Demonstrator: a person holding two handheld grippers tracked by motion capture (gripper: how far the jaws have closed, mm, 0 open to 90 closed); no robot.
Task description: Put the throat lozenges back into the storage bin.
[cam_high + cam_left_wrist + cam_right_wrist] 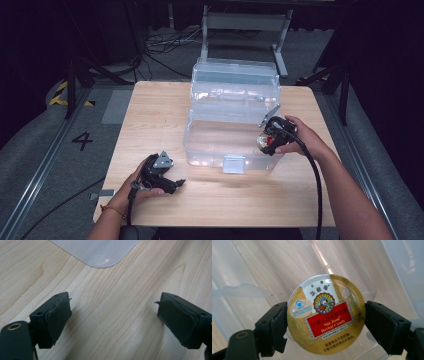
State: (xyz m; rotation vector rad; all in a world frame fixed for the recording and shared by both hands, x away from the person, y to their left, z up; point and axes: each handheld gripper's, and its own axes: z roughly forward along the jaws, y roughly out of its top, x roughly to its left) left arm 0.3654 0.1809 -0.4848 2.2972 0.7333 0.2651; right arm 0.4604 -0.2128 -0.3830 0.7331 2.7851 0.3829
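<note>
While the dark room around stays mostly unreadable, grey floor with a painted 4 (82, 140) and cables (165, 42) shows past the wooden surface (150, 115). Clear plastic bin (232, 125) sits mid-surface, lid up, walls hard to trace. Right gripper (272, 137) is at the bin's right wall, clamped on a round candy tin (326, 313), lower edge cut off. Left gripper (167, 182) rests on the surface, jaws apart, nothing between.
</note>
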